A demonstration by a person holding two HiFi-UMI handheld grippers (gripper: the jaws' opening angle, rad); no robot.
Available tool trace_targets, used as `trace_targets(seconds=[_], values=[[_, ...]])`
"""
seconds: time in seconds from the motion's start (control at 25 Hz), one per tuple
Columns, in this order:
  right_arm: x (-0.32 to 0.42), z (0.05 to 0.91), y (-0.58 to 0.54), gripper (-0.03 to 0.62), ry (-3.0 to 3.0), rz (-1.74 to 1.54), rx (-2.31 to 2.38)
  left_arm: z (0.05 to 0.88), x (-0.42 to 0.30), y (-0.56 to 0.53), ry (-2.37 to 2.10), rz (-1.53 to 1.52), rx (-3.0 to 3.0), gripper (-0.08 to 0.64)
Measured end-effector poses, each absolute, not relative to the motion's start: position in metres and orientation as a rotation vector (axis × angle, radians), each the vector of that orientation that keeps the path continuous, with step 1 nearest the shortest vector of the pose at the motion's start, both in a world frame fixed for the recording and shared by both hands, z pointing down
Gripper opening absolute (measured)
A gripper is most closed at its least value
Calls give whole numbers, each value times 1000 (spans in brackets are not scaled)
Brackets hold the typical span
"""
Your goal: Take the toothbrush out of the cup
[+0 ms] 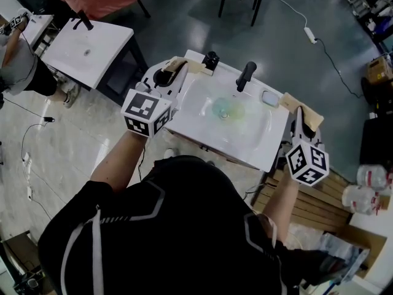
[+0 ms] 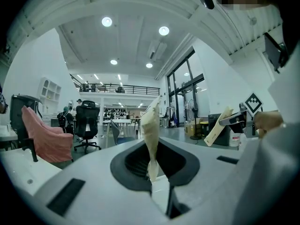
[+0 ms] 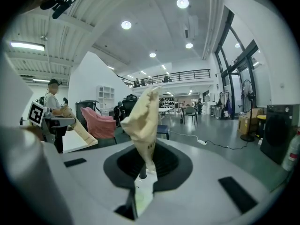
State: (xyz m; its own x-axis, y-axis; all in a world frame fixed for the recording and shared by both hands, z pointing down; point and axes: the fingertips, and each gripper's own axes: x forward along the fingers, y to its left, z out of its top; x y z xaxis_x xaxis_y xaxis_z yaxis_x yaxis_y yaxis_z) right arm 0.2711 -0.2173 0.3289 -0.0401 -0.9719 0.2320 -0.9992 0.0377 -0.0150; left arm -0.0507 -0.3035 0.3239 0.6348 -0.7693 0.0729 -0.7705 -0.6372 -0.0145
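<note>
Left gripper (image 1: 181,65): holding beige jaws together, empty, beside white rectangular sink (image 1: 258,146).
Right gripper (image 1: 299,118): gripping nothing, jaws together.

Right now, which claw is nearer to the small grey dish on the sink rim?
Right. The right claw is close beside the small grey dish; the left claw is across the basin, at its other side.

Looks like a big, bright lab hall, not a home: a white sink (image 1: 202,118) and a second sink (image 1: 86,48) on frames out on a shiny grey floor (image 1: 184,17), a plug strip (image 1: 311,35), an office chair (image 2: 88,118), round lights (image 2: 107,21) high up, tall windows (image 2: 185,93) and an upstairs rail (image 3: 187,74).
</note>
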Motion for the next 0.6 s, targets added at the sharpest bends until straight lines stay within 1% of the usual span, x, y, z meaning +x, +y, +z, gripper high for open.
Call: trace_targets(seconds=[0.6], values=[[270, 331, -210, 34, -2150, 255, 2058, 325, -49, -298, -1312, 93, 2825, 31]])
